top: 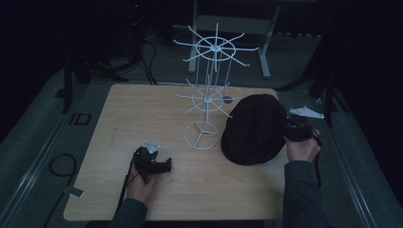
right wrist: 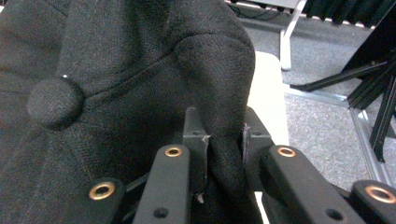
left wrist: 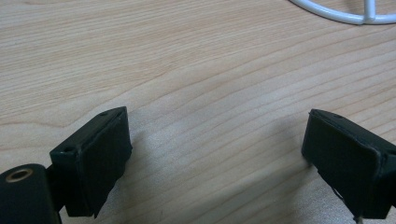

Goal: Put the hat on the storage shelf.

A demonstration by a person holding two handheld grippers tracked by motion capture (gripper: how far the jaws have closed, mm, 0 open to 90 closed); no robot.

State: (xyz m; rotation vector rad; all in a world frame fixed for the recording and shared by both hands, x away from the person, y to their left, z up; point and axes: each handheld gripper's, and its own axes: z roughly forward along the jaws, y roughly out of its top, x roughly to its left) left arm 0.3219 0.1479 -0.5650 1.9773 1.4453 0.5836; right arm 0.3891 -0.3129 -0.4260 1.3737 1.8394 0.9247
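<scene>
My right tongs (right wrist: 224,140) clamped on black cap (top: 254,128); left tongs (left wrist: 215,154) apart, idle. Cap not yet hung on white rack (top: 209,95).

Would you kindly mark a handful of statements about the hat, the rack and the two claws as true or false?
1. The right claw is clamped on a fold of the black hat. True.
2. The hat hangs from a prong of the white wire rack. False: it is beside the rack's base, at the right claw.
3. The left claw stands open over bare wooden table. True.
4. The left claw grips the rack's ring base. False: nothing lies between its jaws, and the ring sits apart from them.
5. The rack lies tipped over on the table. False: it stands upright on its ring base.
</scene>
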